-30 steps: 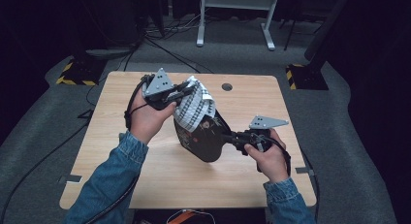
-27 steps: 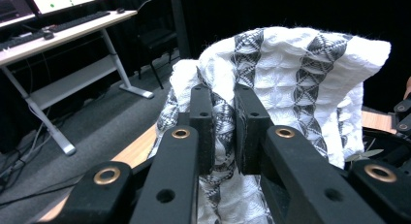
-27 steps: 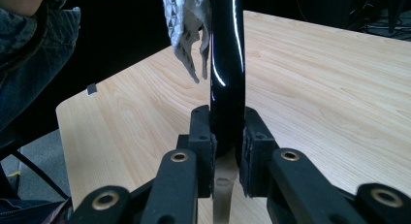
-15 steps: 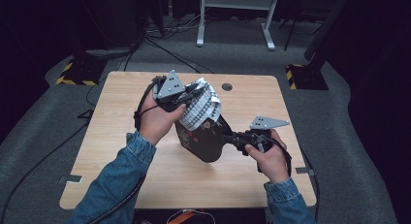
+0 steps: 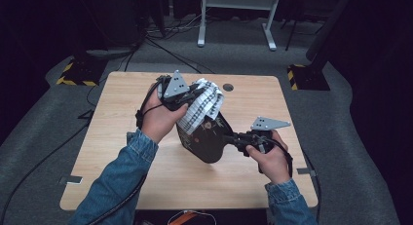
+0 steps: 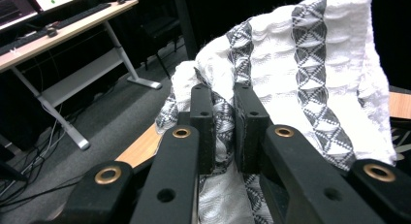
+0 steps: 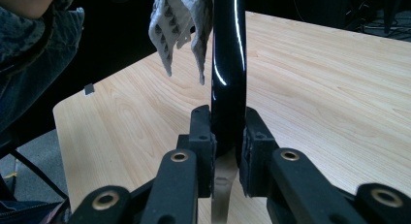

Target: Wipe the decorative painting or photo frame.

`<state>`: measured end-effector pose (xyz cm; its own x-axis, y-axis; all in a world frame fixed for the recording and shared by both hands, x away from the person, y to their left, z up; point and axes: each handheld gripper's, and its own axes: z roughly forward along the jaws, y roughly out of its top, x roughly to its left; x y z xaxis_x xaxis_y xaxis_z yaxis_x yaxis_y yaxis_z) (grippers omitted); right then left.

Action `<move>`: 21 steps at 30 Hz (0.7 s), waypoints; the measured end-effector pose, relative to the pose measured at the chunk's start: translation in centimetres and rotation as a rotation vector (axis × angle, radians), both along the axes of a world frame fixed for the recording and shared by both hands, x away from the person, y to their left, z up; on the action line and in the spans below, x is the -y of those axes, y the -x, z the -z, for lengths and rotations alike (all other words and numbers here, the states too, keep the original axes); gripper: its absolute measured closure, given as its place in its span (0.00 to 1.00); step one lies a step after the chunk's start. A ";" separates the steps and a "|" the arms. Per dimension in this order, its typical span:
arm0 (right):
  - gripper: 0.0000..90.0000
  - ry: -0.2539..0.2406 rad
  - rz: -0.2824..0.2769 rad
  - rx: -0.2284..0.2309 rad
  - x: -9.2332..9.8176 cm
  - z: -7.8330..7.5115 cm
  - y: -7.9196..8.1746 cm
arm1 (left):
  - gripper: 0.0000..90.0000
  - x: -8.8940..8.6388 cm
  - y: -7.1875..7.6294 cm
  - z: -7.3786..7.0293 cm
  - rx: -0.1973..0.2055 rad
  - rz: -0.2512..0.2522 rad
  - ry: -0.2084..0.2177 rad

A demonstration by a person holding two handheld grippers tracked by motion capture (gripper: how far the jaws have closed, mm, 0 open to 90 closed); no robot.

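A black glossy plate [image 5: 207, 142] is held on edge above the wooden table [image 5: 117, 118], with my right gripper [image 5: 230, 138] shut on its rim. In the right gripper view the plate [image 7: 228, 64] rises edge-on between the jaws of that gripper [image 7: 228, 139]. A white cloth with grey diamond stripes [image 5: 203, 104] drapes over the plate's upper edge. My left gripper [image 5: 194, 94] is shut on this cloth, and in the left gripper view the pads [image 6: 202, 122] pinch a fold of the cloth [image 6: 310, 78]. The cloth's corners [image 7: 177, 20] hang beside the plate.
A round cable hole [image 5: 227, 87] sits near the table's far edge. Behind the table stand a white desk frame [image 5: 236, 20] and two yellow-black striped bases [image 5: 73, 76] [image 5: 304, 74]. Cables run across the grey floor [image 5: 160, 45]. Denim sleeves [image 5: 124, 176] enter from the bottom.
My left gripper has shifted a little to the right with the cloth, bringing it further over the plate's upper edge. The right gripper and the plate have stayed put.
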<state>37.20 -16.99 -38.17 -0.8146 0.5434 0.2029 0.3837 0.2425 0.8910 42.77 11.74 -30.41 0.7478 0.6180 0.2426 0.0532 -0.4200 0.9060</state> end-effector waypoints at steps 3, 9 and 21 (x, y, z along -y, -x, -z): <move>0.88 -0.001 0.000 0.001 0.0 0.0 0.0 | 0.90 -0.1 0.0 0.1 0.002 -0.006 -0.002; 0.88 0.003 0.000 -0.001 0.0 0.0 0.0 | 0.90 -0.7 -0.7 1.2 -0.014 -0.044 -0.031; 0.88 0.009 0.006 -0.007 0.0 -0.1 0.0 | 0.91 -1.6 -1.2 3.0 -0.059 -0.068 -0.042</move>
